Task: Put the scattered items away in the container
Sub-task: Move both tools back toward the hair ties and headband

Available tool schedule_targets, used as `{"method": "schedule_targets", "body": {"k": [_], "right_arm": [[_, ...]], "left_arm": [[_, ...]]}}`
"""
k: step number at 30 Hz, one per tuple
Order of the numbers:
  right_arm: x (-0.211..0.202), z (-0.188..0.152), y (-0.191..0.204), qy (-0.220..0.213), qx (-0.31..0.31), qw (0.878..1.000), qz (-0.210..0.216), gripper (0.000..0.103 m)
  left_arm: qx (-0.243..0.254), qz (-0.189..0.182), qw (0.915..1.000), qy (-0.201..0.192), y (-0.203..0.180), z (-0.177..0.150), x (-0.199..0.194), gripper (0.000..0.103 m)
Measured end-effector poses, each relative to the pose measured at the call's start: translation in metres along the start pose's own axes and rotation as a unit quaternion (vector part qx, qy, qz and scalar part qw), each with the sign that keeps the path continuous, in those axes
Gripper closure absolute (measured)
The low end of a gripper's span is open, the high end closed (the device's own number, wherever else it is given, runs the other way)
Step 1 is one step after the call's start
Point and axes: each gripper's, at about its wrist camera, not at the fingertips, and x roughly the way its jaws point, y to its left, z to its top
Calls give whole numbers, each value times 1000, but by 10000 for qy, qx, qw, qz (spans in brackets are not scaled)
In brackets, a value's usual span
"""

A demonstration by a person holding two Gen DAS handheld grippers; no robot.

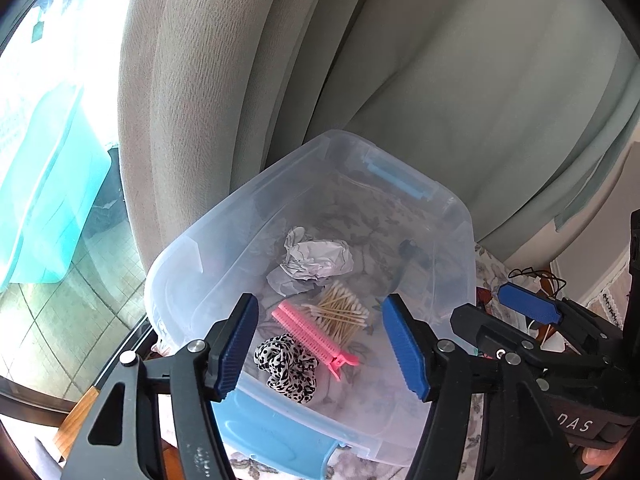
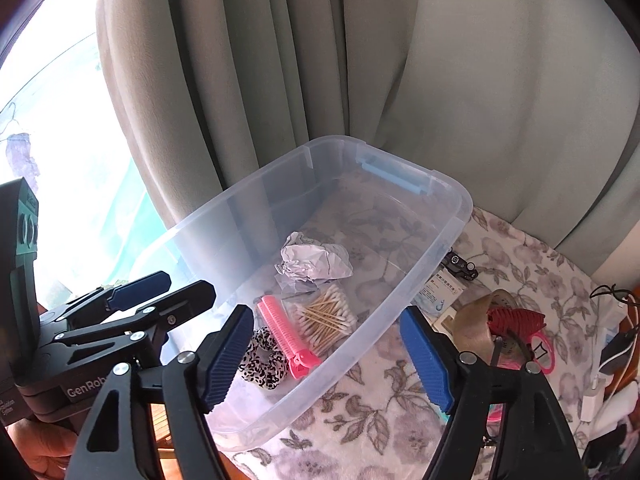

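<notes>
A clear plastic container (image 1: 456,240) (image 2: 400,300) with blue latches stands on a floral cloth (image 2: 380,404). Inside it lie a crumpled paper ball (image 1: 316,260) (image 2: 316,260), a bag of cotton swabs (image 1: 340,312) (image 2: 326,316), a pink hair clip (image 1: 312,336) (image 2: 284,332) and a spotted scrunchie (image 1: 286,366) (image 2: 264,364). My left gripper (image 1: 320,300) hangs open over the container's near end, nothing between its pads. My right gripper (image 2: 327,310) is open too, over the container's near right rim. On the cloth to the right lie a red claw clip (image 2: 516,318), a pink mirror (image 2: 546,354) and a small packet (image 2: 440,292).
Grey-green curtains (image 2: 360,60) hang directly behind the container. A bright window (image 1: 48,140) fills the left. A beige ribbon roll (image 2: 476,324), a black object (image 2: 462,266), a white charger (image 2: 592,400) and cables (image 2: 616,292) crowd the cloth's right side.
</notes>
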Motion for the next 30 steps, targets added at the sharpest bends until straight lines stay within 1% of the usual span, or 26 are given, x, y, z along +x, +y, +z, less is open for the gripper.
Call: {"method": "schedule_targets", "body": {"k": [17, 23, 30], "right_arm": [[-51, -37, 26, -355, -159, 9986, -354, 19], [-60, -50, 20, -354, 69, 9984, -440, 17], [-67, -61, 12, -353, 159, 9984, -415, 16]], "left_arm": [[102, -422, 9988, -245, -7, -14, -33, 37], [98, -573, 9977, -350, -6, -17, -42, 37], [-4, -536, 9976, -439, -2, -18, -50, 37]]}}
